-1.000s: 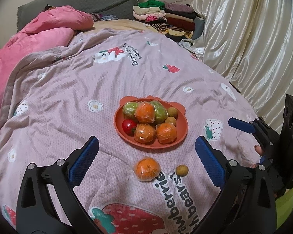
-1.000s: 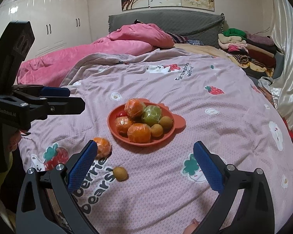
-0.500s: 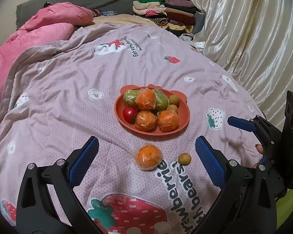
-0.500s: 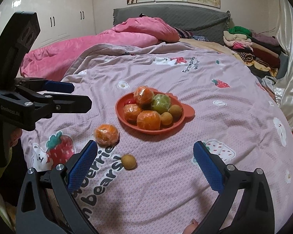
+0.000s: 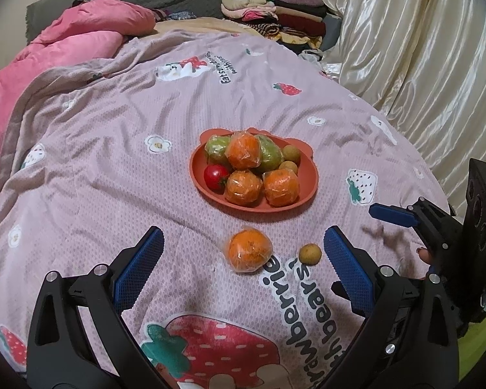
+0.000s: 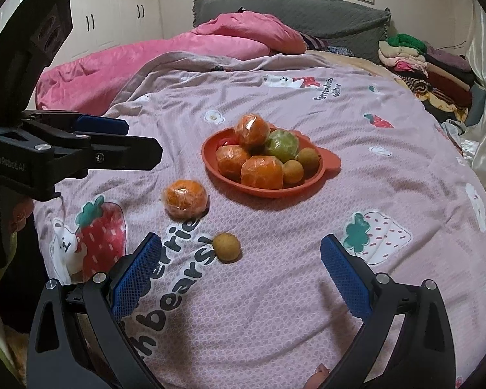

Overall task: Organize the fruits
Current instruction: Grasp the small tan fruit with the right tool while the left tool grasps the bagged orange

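Observation:
An orange plate on the bed holds several wrapped oranges, green fruits, small brown fruits and a red tomato. A loose wrapped orange and a small brown fruit lie on the bedspread in front of the plate. My left gripper is open and empty, just short of the loose orange. My right gripper is open and empty, just short of the small brown fruit; it also shows in the left wrist view.
The pink printed bedspread covers the bed. A pink duvet lies at the far left, folded clothes at the headboard, a cream curtain along the right. The left gripper appears at the left of the right wrist view.
Both grippers have moved forward and lower toward the loose fruits; the orange and small brown fruit look nearer in both views. Both stay open.

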Motion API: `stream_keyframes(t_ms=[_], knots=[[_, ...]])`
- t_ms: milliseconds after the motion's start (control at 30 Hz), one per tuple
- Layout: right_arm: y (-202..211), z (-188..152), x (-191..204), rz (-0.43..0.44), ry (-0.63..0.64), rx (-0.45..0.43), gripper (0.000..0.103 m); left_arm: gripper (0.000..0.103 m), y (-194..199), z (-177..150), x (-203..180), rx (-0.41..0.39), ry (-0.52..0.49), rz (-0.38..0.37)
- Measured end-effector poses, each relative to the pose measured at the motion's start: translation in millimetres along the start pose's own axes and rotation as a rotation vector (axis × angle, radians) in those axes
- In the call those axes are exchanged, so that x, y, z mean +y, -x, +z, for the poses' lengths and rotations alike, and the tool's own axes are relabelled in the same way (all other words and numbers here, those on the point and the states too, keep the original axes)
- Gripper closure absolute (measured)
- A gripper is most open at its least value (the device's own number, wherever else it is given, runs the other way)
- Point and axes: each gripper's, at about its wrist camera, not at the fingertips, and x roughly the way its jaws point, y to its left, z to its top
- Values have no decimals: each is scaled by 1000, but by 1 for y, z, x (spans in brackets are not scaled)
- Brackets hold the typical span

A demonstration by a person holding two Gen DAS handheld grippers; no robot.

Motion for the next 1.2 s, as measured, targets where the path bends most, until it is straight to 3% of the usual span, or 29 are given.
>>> stream_keyframes(t_ms=[533,567,633,700,833,1033,1200], knots=[[-26,-7,2,10,-13,40,7,10,-21,-12,15,54,36,10],[-28,-7,2,14,-16,43,10,10,-22,-13,16,58,38,10],[-32,-8,0,25,-26,56,34,10,-25,-16,18,67,42,6],[-36,-9,-1,40,-29,66,39,10,-27,-17,19,74,43,0],[-43,-11,3,73,-18,80,61,18,-33,-19,18,88,39,-16],[-47,-14,0,71,-12,80,78,38,-48,-20,8,120,9,-42],[-44,-17,-4,88,-23,72,80,51,-62,-20,1,144,-13,-56]])
